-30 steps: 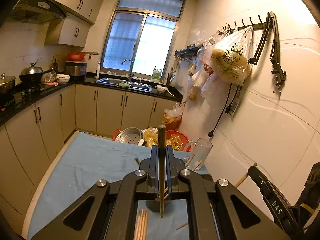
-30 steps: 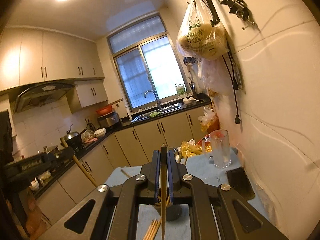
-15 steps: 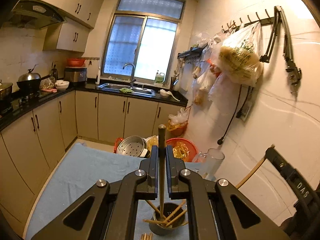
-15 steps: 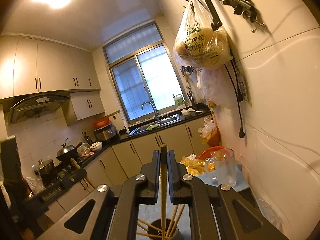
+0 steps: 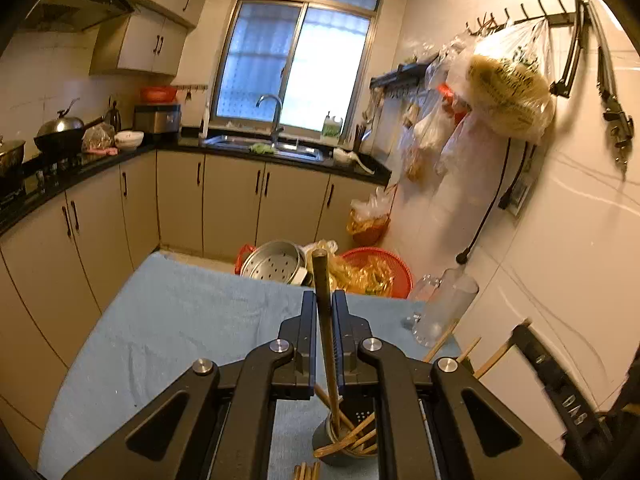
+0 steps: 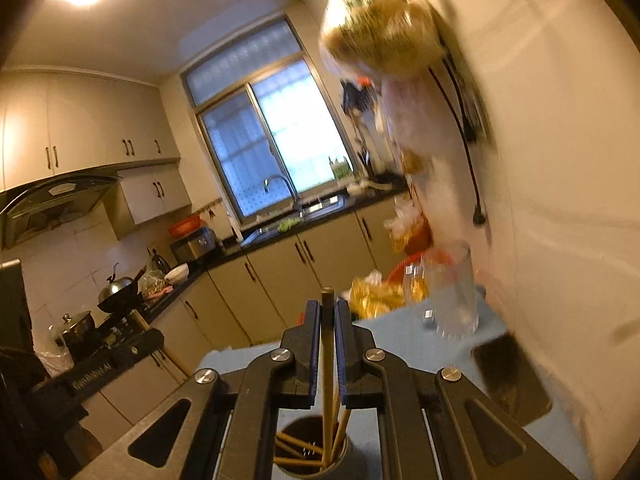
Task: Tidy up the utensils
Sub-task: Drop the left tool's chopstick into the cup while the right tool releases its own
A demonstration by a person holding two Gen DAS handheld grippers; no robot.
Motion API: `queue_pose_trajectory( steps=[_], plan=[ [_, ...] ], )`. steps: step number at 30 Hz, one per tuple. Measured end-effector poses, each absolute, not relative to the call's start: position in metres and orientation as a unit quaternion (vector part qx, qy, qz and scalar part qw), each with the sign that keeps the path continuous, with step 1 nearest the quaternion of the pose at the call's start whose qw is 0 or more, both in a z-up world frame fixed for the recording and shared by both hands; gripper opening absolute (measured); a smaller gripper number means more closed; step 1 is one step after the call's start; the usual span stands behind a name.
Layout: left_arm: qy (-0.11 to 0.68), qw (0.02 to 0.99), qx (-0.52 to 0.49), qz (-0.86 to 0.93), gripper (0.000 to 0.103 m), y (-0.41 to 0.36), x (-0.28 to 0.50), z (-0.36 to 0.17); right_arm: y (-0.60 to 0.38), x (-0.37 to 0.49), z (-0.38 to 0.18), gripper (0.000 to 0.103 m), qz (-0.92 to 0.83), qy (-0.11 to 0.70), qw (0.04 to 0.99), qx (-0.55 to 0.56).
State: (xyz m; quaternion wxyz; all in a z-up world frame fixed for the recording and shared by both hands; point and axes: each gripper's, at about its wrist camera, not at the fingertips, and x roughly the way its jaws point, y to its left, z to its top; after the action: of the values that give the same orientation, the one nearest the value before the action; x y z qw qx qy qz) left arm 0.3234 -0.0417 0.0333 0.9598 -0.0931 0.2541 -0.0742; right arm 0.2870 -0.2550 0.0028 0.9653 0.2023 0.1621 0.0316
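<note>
Two grippers in play, each pinched nearly closed on a single upright chopstick. Item one: my left gripper (image 5: pixel 325 312) clamps a dark-topped chopstick (image 5: pixel 322 304) between its pads, the lower end reaching down into the utensil holder (image 5: pixel 340 446), a grey cylindrical cup standing on the blue table cover (image 5: pixel 176 332) near the bottom of the left wrist view. Item two: my right gripper (image 6: pixel 328 322) grips a paler chopstick (image 6: pixel 328 360), its lower end likewise pointing into the same holder (image 6: pixel 312 456), seen from above in the right wrist view; that view is blurred toward the wall side. Item three: several chopsticks already lean inside the cup at mixed angles, so part of the sorting looks done. Item four: a small bundle of loose chopsticks (image 5: pixel 306 471) lies flat on the cover just near the cup, still to be collected, as I judge it. Item five: a clear glass mug (image 5: pixel 444 308) stands at the far right of the table by the wall, with stick ends showing near it; I cannot tell whether they belong to the job. Remaining, by my reckoning: release both held sticks into the cup, then gather the loose ones.
</note>
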Motion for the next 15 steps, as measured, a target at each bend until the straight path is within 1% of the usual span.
queue_pose_trajectory(
  steps=[5, 8, 9, 11, 12, 13, 14, 15],
  plan=[
    [0.278, 0.953, -0.088, -0.086, 0.008, -0.046, 0.329, 0.021, -0.254, 0.303, -0.028, 0.008, 0.037, 0.203, 0.953, 0.222],
    [0.285, 0.95, -0.083, -0.092, 0.008, -0.048, 0.331, 0.015, -0.256, 0.308, -0.038, 0.009, 0.042, 0.212, 0.949, 0.229],
    [0.289, 0.949, -0.083, -0.095, 0.008, -0.048, 0.332, 0.014, -0.258, 0.309, -0.039, 0.012, 0.041, 0.216, 0.948, 0.23],
    [0.293, 0.947, -0.087, -0.098, 0.009, -0.047, 0.33, 0.012, -0.262, 0.31, -0.041, 0.012, 0.048, 0.224, 0.943, 0.242],
    [0.293, 0.947, -0.088, -0.098, 0.011, -0.046, 0.329, 0.013, -0.262, 0.31, -0.041, 0.012, 0.044, 0.226, 0.943, 0.241],
    [0.293, 0.947, -0.089, -0.099, 0.018, -0.045, 0.328, 0.015, -0.263, 0.31, -0.041, 0.013, 0.043, 0.228, 0.943, 0.241],
    [0.293, 0.946, -0.091, -0.101, 0.023, -0.044, 0.327, 0.017, -0.265, 0.308, -0.039, 0.018, 0.049, 0.227, 0.942, 0.243],
    [0.292, 0.946, -0.092, -0.104, 0.034, -0.042, 0.321, 0.021, -0.266, 0.305, -0.037, 0.023, 0.05, 0.227, 0.941, 0.244]
  ],
)
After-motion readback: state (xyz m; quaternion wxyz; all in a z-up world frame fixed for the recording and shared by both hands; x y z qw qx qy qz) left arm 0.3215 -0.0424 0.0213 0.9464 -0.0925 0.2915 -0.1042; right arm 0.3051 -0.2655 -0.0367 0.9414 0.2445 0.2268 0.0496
